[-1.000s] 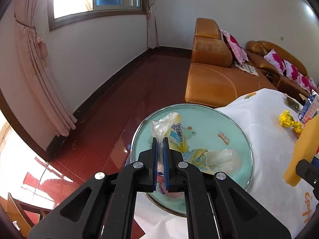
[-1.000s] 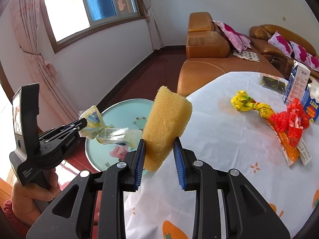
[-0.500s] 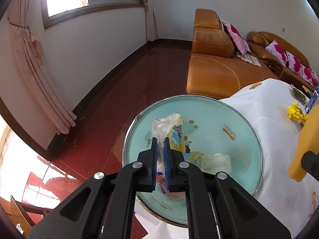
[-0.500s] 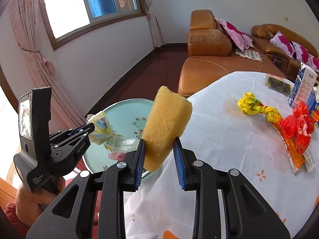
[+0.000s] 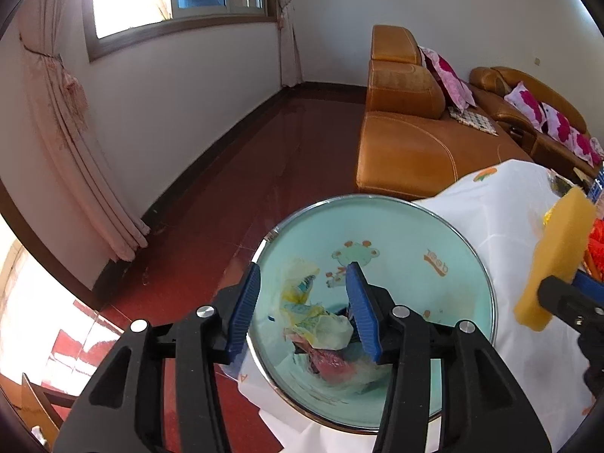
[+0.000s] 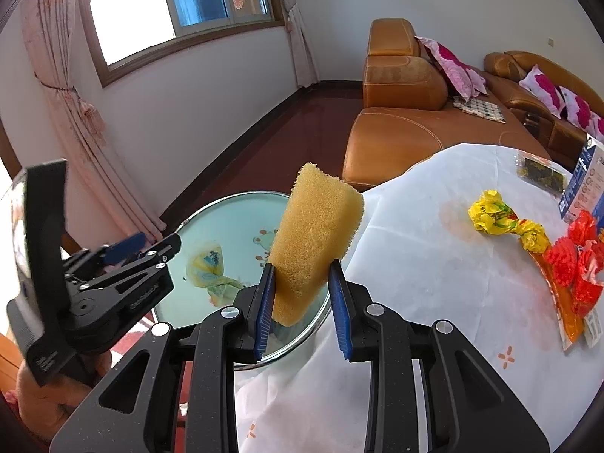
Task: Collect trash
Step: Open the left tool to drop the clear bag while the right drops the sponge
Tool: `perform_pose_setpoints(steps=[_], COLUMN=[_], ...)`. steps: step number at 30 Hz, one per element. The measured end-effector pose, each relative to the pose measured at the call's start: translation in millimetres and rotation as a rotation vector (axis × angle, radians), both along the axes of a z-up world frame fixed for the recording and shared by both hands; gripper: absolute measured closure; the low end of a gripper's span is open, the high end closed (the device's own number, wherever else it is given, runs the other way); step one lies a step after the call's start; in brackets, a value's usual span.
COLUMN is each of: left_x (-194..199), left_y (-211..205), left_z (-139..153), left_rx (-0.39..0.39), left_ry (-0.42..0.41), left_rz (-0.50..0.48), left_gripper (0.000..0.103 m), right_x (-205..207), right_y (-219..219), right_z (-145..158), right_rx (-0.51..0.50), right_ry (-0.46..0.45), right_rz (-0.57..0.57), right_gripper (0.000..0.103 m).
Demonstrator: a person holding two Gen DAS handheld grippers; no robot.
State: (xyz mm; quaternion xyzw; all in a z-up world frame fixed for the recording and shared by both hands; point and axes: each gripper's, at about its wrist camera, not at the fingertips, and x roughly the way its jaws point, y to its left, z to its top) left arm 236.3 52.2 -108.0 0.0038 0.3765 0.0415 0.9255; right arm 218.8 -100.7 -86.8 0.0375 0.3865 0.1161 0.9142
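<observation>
The left claw [image 5: 302, 302] is held above the pale green basin [image 5: 445, 226], and its jaws are opening, so that the crumpled wrapper [image 5: 302, 294] is let go. The wrapper is seen between the blue pads but is not pressed by them; whether it is falling or already lies on the other trash [image 5: 332, 362] at the bottom cannot be told. The basin is placed just beside the edge of the counter [image 6: 434, 264], lower than its top, probably so that rubbish can be carried over the rim easily.

The right claw [image 6: 302, 302] is pinching a yellow sponge [image 6: 313, 241] at its lower end, and the sponge stands up, tilted a little. It is judged that the sponge is kept ready for wiping the white cloth afterwards. More trash is left on the counter well apart from the basin: a yellow wrapper [image 6: 490, 211] and a red and orange packet [image 6: 577, 275].
</observation>
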Motion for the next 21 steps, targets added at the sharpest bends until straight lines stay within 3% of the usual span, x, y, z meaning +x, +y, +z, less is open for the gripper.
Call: perform_pose_setpoints(steps=[6,8,9,17,21], left_x=[-4.4,-5.8,-7.5,-16.5,-21.1], left_y=[17.9,22.5,23.7,25.3,17.3], left_z=[6.2,5.8,6.0,10.9,13.1], left_rx=[0.01,0.016,0.017,0.021,0.022], left_ry=[-0.008,-0.004,-0.002,-0.012,-0.015], left_rz=[0.074,0.089,0.096,0.109,0.094], left_gripper=[0.046,0.044,0.043,0.036,0.032], right_x=[14.6,21.4,24.9,17.7,1.7], right_y=[16.0,19.5,21.1,5.3,-12.5], right_z=[-11.0,-15.7,-19.2,-17.9,-9.6], right_rx=[-0.017,-0.014,-0.019,-0.008,0.022], right_ry=[0.023,0.033,0.033,0.024,-0.005], right_rz=[0.044,0.055,0.051,0.001,-0.044], right_gripper=[0.072,0.061,0.05,0.049,0.038])
